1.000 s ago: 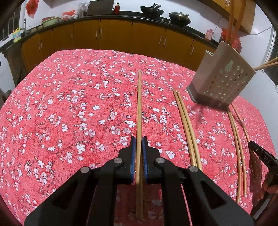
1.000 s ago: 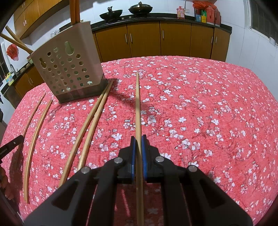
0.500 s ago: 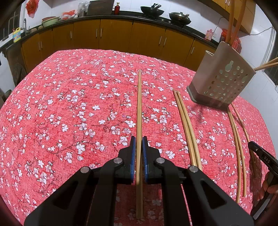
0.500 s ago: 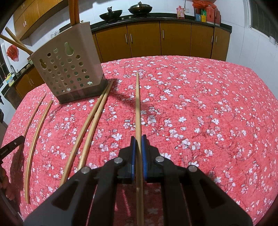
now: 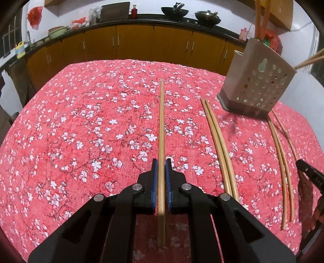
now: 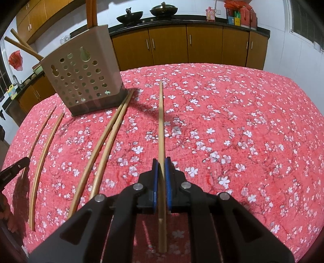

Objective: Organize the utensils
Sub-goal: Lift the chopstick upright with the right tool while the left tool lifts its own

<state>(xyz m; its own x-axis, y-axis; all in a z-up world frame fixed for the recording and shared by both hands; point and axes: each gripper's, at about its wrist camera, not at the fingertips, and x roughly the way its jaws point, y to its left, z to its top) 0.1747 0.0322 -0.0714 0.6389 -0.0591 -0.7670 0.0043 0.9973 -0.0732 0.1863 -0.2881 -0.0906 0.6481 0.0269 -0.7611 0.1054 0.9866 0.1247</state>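
Over the floral tablecloth (image 5: pixel 101 131), both tools level, each clamping a chopstick.

Left gripper (image 5: pixel 161 161), black with blue pads, clamps one long wooden chopstick (image 5: pixel 161 121) pointing straight ahead over red floral tablecloth (image 5: pixel 81 131). Pair of loose bamboo chopsticks (image 5: pixel 218 141) lies right; beige perforated plastic utensil holder (image 5: pixel 257 81) beyond, chopsticks inside.

We saw home kitchen: orange-brown cabinets (image 5: pixel 133 42) under dark worktop (image 6: pixel 182 21), two woks (image 5: pixel 175 11) on stove, detergent bottle (image 5: pixel 20 49) by sink, floral red cloth (image 5: pixel 101 121) covering counter.
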